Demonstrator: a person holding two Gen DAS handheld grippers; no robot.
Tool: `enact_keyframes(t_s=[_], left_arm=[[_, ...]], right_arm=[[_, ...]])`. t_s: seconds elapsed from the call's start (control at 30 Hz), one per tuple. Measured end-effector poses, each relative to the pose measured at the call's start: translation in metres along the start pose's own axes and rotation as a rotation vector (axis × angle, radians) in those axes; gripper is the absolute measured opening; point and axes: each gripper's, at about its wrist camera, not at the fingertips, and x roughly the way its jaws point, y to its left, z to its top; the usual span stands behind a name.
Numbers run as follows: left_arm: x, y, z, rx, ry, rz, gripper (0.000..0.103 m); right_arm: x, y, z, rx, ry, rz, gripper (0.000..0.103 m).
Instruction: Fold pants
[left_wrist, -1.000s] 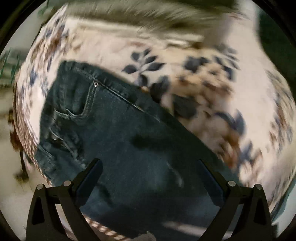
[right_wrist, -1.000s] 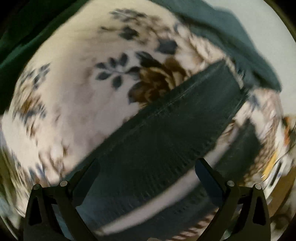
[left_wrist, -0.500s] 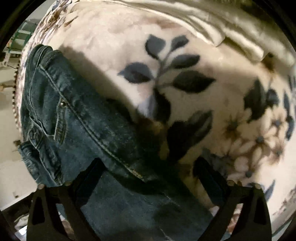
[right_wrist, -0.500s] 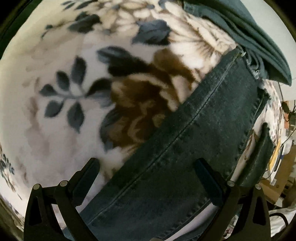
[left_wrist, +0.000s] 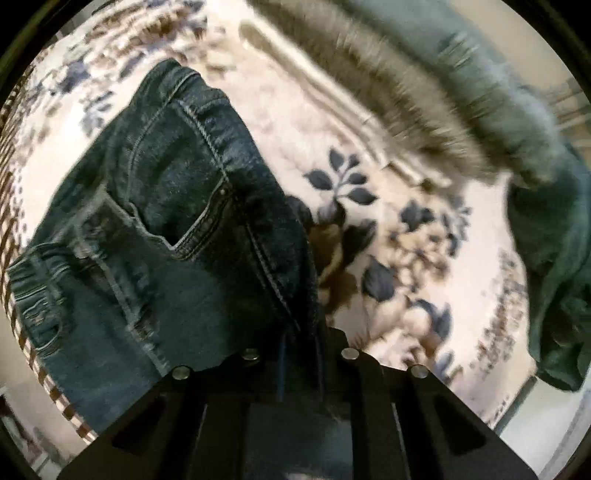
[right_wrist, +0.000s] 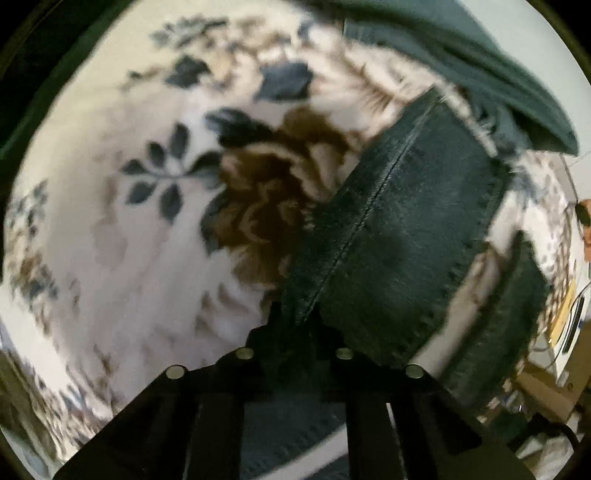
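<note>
On the floral blanket, both tongs just clamped onto the jeans: left tongs near the hip seam, right tongs on a leg seam. Grasping step, seemingly. Next: lift together, carry one edge across, keep the denim taut.

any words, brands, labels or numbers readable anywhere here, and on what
None: no text can be read in either view.
jeans: only stitching and rivets show, no tag or brand patch.
floral blanket: a flower and leaf print, no lettering.
green cloth: plain.
clutter at the right edge of the right wrist view: too small and blurred to read.
</note>
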Motion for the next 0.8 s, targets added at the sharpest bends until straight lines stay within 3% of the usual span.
enact_keyframes(t_s=[0.2,0.27,0.43,0.6,0.63,0.7,0.77,0.8], left_arm=[[-0.065,0.115,-0.02,-0.041,-0.029,-0.154,0.009],[-0.058,0.145,-0.011,-0.06,-0.016,-0.173,0.009],[-0.014,0.224,-0.057,-0.116,0.072,-0.143,0.009],[0.051,0.274,-0.076,-0.151,0.185,-0.115,0.015],[0.06,0.28,-0.075,-0.157,0.203,-0.134,0.017],[0.055,0.288,-0.072,-0.182,0.227,-0.184,0.017],[0.043,0.284,-0.069,-0.159,0.218,-0.185,0.021],[0.033,0.283,-0.068,-0.139,0.194,-0.169,0.024]], right_arm=[[-0.062,-0.033,-0.056,-0.058,-0.088,0.074,0.009],[-0.077,-0.066,-0.056,-0.059,-0.09,0.095,0.009],[-0.106,-0.116,-0.116,-0.087,-0.102,0.038,0.009],[-0.06,-0.161,-0.152,-0.057,-0.03,0.009,0.011],[-0.051,-0.164,-0.152,-0.064,-0.013,0.02,0.015],[-0.037,-0.173,-0.159,-0.073,0.034,0.051,0.032],[-0.039,-0.188,-0.17,-0.051,0.041,0.11,0.055],[-0.043,-0.196,-0.174,-0.038,0.032,0.133,0.058]])
